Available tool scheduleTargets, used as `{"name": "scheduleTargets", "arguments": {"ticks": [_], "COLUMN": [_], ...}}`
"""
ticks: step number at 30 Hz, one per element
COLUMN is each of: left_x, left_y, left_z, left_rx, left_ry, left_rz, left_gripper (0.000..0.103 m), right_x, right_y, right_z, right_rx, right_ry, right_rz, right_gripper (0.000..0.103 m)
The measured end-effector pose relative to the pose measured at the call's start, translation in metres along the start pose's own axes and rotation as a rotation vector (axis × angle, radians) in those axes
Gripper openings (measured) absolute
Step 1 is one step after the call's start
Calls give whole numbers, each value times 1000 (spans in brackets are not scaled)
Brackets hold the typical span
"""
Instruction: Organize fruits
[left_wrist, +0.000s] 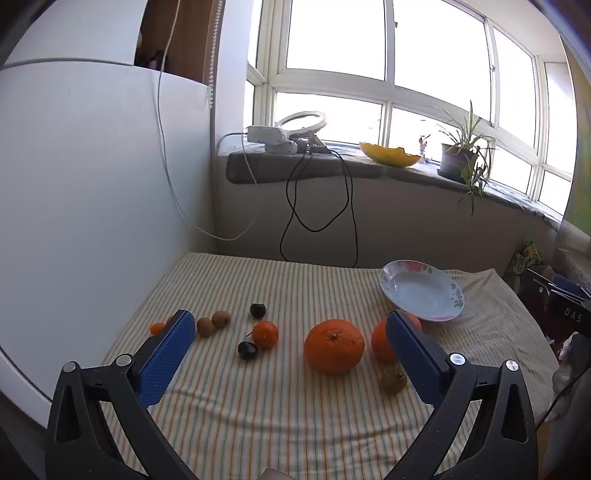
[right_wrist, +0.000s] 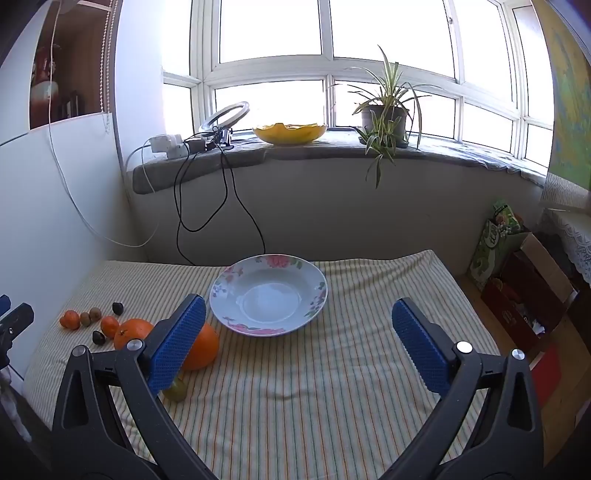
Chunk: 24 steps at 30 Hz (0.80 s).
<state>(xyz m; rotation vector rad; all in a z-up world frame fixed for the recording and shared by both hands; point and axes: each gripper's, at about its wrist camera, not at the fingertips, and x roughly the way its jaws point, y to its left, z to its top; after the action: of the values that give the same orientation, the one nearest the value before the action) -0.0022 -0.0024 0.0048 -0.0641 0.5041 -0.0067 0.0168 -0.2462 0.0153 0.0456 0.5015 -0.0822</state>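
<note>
Hovered with both the left gripper (left_wrist: 291, 345) and right gripper (right_wrist: 299, 334) spread wide and empty above the striped cloth (left_wrist: 258, 406), big orange (left_wrist: 334, 346) at the plate's (left_wrist: 421, 291) seven o'clock, likely firm, rounded, best pinched across its middle.

in the right wrist view, the striped cloth (right_wrist: 332, 387) lies bare across the lower middle and right of the frame, so your right claw (right_wrist: 299, 332), jaws wide with nothing between them, has free passage there. the plate (right_wrist: 314, 295) sits just ahead at centre. lower left is crowded: two large oranges (right_wrist: 203, 347) and small fruits bunch together. in the left wrist view, your left claw (left_wrist: 291, 343) faces a big orange (left_wrist: 334, 345) at centre, small fruits left of it; the white panel (left_wrist: 92, 184) walls off the left.
</note>
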Motion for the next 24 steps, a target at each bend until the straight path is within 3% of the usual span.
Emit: {"name": "scheduleTargets", "arguments": {"ticks": [24], "left_x": [0], "left_y": [0], "left_z": [1], "left_rx": [-4], "left_ry": [0], "left_rz": [-11], "left_gripper": [102], "right_x": [2], "right_y": [3], "right_z": [-1], "right_rx": [1], "right_ry": [2], "right_rz": [0], "right_gripper": [103]}}
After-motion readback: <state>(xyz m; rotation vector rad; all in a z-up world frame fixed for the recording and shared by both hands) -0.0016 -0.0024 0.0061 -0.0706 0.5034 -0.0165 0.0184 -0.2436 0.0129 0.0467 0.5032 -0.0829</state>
